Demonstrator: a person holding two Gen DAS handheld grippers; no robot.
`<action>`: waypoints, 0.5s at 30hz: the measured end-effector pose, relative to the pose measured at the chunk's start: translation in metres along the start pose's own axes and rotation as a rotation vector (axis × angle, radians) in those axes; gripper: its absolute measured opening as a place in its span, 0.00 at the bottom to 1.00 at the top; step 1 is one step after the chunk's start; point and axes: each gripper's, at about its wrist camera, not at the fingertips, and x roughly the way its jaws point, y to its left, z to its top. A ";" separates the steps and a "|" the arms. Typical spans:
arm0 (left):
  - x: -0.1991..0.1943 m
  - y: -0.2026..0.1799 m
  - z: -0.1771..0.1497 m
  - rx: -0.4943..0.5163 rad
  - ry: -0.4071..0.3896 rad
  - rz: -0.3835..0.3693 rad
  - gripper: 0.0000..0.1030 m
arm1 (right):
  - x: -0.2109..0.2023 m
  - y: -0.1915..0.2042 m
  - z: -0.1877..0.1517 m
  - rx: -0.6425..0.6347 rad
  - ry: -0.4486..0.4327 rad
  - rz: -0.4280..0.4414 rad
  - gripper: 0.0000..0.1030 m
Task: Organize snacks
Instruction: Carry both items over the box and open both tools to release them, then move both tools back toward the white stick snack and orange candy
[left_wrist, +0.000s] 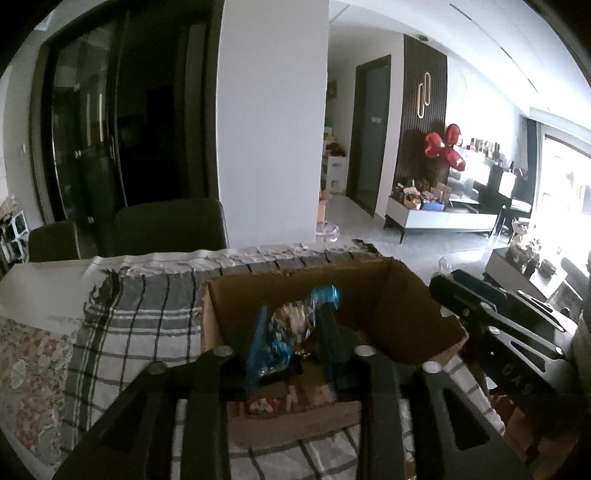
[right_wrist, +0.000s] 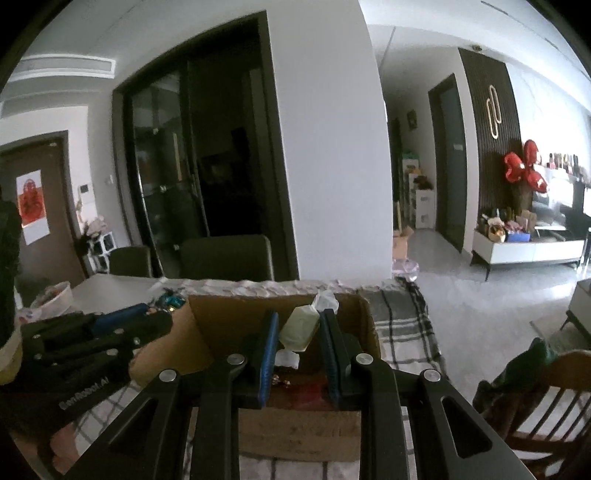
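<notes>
Both claws hang over the open brown cardboard box (left_wrist: 373, 291) on the grey checked cloth (left_wrist: 147, 314) covering the worktop. The left claw (left_wrist: 293, 332) is closed on a crinkly blue-and-gold foil snack packet (left_wrist: 291, 328); the right claw (right_wrist: 297, 332) pinches a pale yellow wrapped sweet (right_wrist: 300, 326). This looks like the drop-off step: next, each should lower into the box and open, one at a time to avoid bumping.
</notes>
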 end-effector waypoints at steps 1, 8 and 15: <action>0.001 0.001 0.000 -0.005 0.000 0.005 0.49 | 0.004 0.000 0.001 0.005 0.005 0.000 0.24; -0.017 0.002 -0.015 -0.006 -0.021 0.069 0.64 | -0.002 -0.006 -0.005 0.006 0.012 -0.045 0.53; -0.052 -0.005 -0.039 0.005 -0.038 0.085 0.78 | -0.032 -0.006 -0.022 0.009 0.013 -0.033 0.53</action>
